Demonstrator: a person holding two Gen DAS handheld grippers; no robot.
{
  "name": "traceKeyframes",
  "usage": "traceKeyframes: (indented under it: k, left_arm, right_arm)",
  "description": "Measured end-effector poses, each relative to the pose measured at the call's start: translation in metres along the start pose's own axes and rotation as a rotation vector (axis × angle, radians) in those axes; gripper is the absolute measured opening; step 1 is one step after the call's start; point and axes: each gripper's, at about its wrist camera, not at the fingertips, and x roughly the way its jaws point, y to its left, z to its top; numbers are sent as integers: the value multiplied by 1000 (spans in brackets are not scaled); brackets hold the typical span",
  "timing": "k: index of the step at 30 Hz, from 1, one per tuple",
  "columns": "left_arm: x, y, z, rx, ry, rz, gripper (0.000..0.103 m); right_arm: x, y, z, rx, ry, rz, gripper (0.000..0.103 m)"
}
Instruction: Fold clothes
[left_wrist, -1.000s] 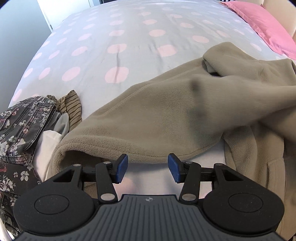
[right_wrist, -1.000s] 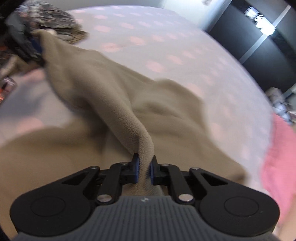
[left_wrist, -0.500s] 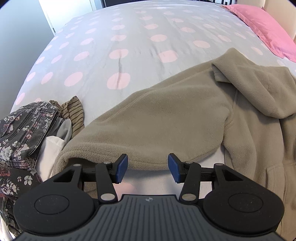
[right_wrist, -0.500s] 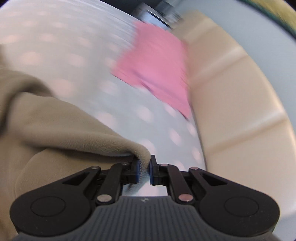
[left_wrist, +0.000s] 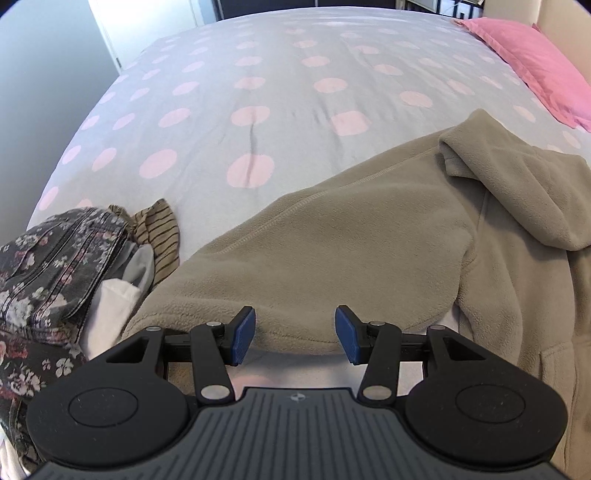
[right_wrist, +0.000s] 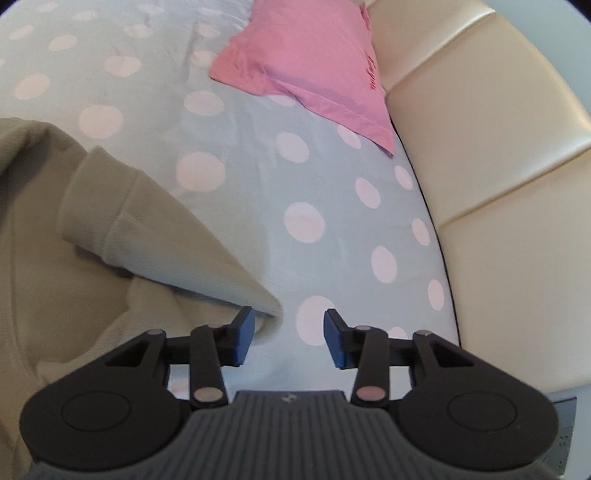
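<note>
Lying spread over the near part of a pale grey bedsheet w/ pink polka dots (left_wrist: 258, 92) is a beige fleece hooded jacket (left_wrist: 351, 236). In the left wrist view one long sleeve runs across the frame from the body at right toward the lower left, & the hood (left_wrist: 517, 184) is flopped over the shoulder area at right.

The left gripper (left_wrist: 294, 334) hangs over the sleeve's near edge w/ its blue pads apart; the fleece hem sits just past the pad tips & nothing is pinched, so it's released. To its left, at the bed's corner, is a heap of other clothes: a dark floral denim garment (left_wrist: 48, 266), a brown striped cloth (left_wrist: 159, 229) & a white cloth (left_wrist: 110, 306), all bunched together & touching the sleeve's cuff end.

The right gripper (right_wrist: 289, 338) has just been opening its jaws. A pointed corner of the jacket (right_wrist: 166, 243) lies just beside its left pad (right_wrist: 244, 339), by the tip; the gap betw. the pads shows only sheet, so nothing is gripped. A folded cuff-like band of fleece (right_wrist: 99, 206) sits further back on the left.

A pink pillow (right_wrist: 310, 62) lies at the far side, against a cream padded headboard (right_wrist: 491, 155) that runs down the right of the right wrist view.
</note>
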Motion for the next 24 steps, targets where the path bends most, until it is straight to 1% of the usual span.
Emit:
traceKeyframes:
  k: [2, 5, 11, 15, 19, 20, 24]
  left_arm:
    - [1, -5, 1, 20, -1, -4, 46]
    - [1, -12, 2, 40, -7, -11, 46]
    - [0, -17, 2, 61, -13, -24, 46]
    - [3, -14, 3, 61, -7, -9, 46]
    - [8, -10, 4, 57, 1, 0, 46]
    - [10, -9, 4, 57, 5, 0, 46]
    - [19, -7, 4, 59, 22, 13, 46]
  right_arm:
    - [-13, 9, 1, -21, -38, 38, 45]
    - [-36, 36, 6, -84, -110, 104, 47]
    - [-74, 113, 15, -242, -247, 220, 49]
    - [-91, 164, 18, -344, -331, 313, 50]
    - [-102, 211, 21, -430, -381, 403, 53]
    - [-102, 222, 23, -446, -385, 426, 55]
    - [-101, 258, 30, -505, -401, 490, 55]
